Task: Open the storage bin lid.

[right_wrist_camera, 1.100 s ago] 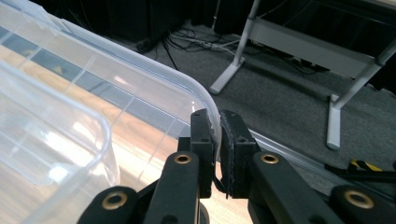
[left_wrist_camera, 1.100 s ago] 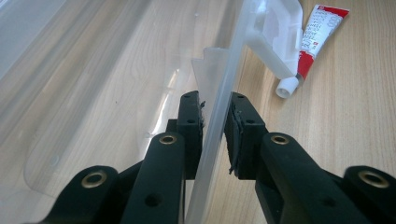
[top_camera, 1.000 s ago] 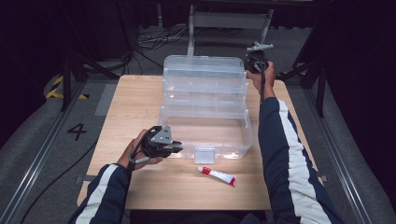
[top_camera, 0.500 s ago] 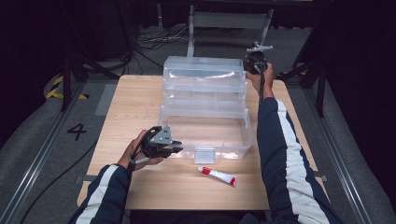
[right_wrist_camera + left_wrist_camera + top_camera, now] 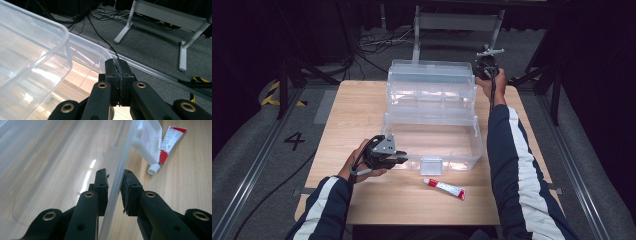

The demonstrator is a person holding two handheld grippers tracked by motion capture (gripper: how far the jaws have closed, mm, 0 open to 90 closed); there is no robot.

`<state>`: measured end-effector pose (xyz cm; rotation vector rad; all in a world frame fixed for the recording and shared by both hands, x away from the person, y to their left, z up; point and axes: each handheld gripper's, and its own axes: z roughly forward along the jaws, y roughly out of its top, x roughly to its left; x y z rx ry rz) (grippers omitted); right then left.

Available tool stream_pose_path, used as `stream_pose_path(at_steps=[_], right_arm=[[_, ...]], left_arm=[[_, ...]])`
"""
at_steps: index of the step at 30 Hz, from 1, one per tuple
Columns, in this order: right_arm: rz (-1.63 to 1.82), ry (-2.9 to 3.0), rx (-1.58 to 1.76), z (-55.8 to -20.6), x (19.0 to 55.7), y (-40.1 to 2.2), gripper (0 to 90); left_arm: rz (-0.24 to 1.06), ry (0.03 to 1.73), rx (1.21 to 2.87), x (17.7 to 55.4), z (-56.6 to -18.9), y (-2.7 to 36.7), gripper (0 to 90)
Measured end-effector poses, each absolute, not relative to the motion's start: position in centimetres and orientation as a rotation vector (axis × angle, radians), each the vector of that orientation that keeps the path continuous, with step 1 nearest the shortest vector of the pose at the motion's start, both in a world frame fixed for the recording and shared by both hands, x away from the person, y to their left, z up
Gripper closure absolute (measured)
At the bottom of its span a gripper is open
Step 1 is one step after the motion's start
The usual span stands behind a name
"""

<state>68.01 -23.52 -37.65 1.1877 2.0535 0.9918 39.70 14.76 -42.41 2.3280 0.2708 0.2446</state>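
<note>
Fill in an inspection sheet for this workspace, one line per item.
Surface: wooden table, mostly bare.
Job's things: clear tiered plastic box, open and seemingly empty.
Clutter: red-and-white tube lying in front of the box.
Grippers: left gripper clamped on the box's front wall; right gripper shut, nothing between its jaws, by the box's far right corner.
Cables: loose cables on the floor beyond the table.
Surroundings: grey carpet, white metal frame.

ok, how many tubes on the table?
1. A red-and-white tube lies on the wooden table, near the front edge, just in front of the clear box's latch. Its white cap points toward the box in the left gripper view. Nothing more visible through the clear box.
</note>
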Motion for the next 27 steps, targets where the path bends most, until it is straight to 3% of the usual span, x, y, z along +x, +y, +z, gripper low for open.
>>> stream_pose_path(at_steps=[27], right_arm=[[1.004,2.064,1.079,-34.8,63.4,-24.1,89.9]], left_arm=[[0.249,0.269,2.324,39.7,-42.4,14.8,76.6]])
